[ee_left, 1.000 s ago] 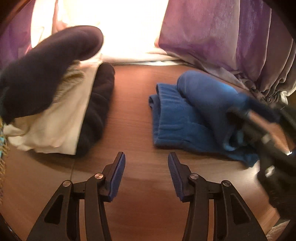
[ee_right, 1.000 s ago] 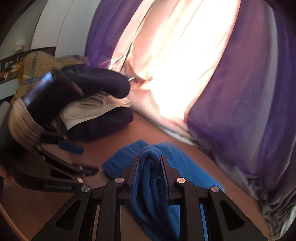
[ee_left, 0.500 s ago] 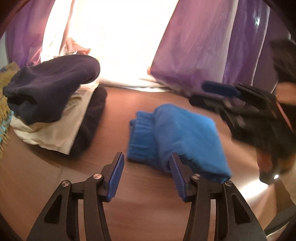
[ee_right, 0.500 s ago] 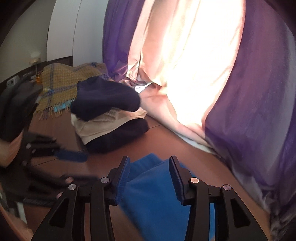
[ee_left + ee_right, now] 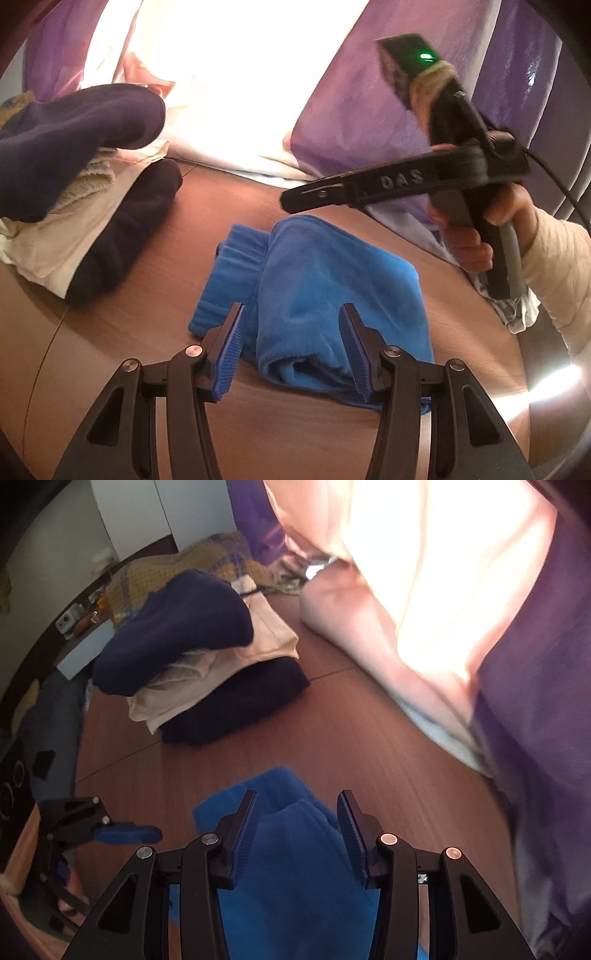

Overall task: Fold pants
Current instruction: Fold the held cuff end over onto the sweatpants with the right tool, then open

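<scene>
A: What sits nearest in the left wrist view?

B: The left gripper, jaws partly apart, holding nothing. The near end of the folded blue pants shows between its blue pads, but the pads do not press on the cloth.

A: And the pants themselves?

B: They lie in a thick folded bundle on the brown wooden table, ribbed cuff end to the far left, rounded fold toward the near side.

A: The other gripper?

B: The right gripper also stands partly open and empty. In its own view the blue fabric lies below and between the fingers, with clear gaps at both pads. From the left wrist view it hangs above the far right side of the pants, gripped by the person's right hand, with a cream sleeve behind it.

A: Farther back?

B: Far left on the table is a stack of folded clothes: a dark garment at the bottom, cream ones in the middle, a navy one on top. Beyond that hang purple curtains around a bright, sunlit pale drape.
</scene>
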Available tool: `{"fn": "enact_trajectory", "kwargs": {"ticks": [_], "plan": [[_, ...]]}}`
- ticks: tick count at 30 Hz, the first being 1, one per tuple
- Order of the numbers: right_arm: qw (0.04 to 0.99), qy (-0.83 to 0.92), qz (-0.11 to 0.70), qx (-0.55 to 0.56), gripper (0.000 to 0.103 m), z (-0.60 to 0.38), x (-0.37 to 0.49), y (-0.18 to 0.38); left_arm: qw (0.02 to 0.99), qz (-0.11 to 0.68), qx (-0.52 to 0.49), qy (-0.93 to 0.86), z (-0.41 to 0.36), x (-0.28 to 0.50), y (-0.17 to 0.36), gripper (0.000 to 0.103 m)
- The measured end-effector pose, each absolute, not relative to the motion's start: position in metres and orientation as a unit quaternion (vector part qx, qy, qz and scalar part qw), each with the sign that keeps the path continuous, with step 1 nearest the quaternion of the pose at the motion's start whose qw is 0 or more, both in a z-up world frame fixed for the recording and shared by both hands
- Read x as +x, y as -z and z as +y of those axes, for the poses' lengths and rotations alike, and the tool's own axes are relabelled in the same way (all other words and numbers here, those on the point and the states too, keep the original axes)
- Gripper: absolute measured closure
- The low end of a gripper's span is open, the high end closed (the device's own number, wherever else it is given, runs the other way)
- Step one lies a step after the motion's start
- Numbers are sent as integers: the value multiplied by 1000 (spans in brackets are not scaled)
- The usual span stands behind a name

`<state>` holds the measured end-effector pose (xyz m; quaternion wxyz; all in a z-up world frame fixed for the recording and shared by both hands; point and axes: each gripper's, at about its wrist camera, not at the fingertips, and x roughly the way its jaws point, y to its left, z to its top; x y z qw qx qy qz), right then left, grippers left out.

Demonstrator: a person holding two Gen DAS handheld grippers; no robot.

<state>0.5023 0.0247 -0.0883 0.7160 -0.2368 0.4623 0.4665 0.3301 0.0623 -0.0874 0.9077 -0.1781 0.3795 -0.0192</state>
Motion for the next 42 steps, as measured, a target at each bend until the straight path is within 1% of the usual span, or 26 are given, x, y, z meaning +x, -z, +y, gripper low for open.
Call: {"fn": "enact_trajectory", "kwargs": {"ticks": [3, 8, 19, 20, 21, 22, 23, 25, 31, 35, 36, 38, 42], "plan": [[692, -471, 508, -204, 59, 29, 525, 110, 900, 395, -184, 16, 64, 338, 100, 53], [665, -466, 556, -175, 59, 31, 539, 137, 886, 422, -192, 21, 70, 344, 120, 54], [645, -464, 573, -204, 60, 34, 522, 142, 880, 433, -193, 28, 72, 340, 136, 54], [644, -461, 576, -202, 62, 34, 522, 143, 880, 433, -194, 30, 72, 340, 136, 60], [642, -462, 580, -195, 70, 34, 522, 144, 879, 433, -197, 38, 71, 339, 135, 66], [642, -464, 580, -189, 75, 34, 521, 144, 878, 432, -200, 47, 71, 338, 135, 71], [649, -464, 573, -187, 76, 32, 518, 142, 880, 428, -200, 47, 70, 338, 132, 74], [662, -465, 559, -181, 80, 26, 511, 134, 884, 421, -194, 53, 68, 335, 126, 77], [719, -466, 496, -142, 83, -4, 494, 86, 903, 380, -193, 64, 67, 328, 93, 78], [741, -463, 469, -132, 83, -4, 499, 63, 910, 364, -190, 53, 73, 332, 79, 78], [745, -464, 461, -130, 84, -1, 502, 58, 910, 365, -192, 45, 77, 333, 81, 78], [755, -467, 443, -126, 96, 7, 509, 52, 904, 375, -200, 30, 84, 337, 91, 78], [769, -459, 425, -133, 96, 33, 525, 57, 886, 403, -227, 9, 100, 339, 119, 78]]}}
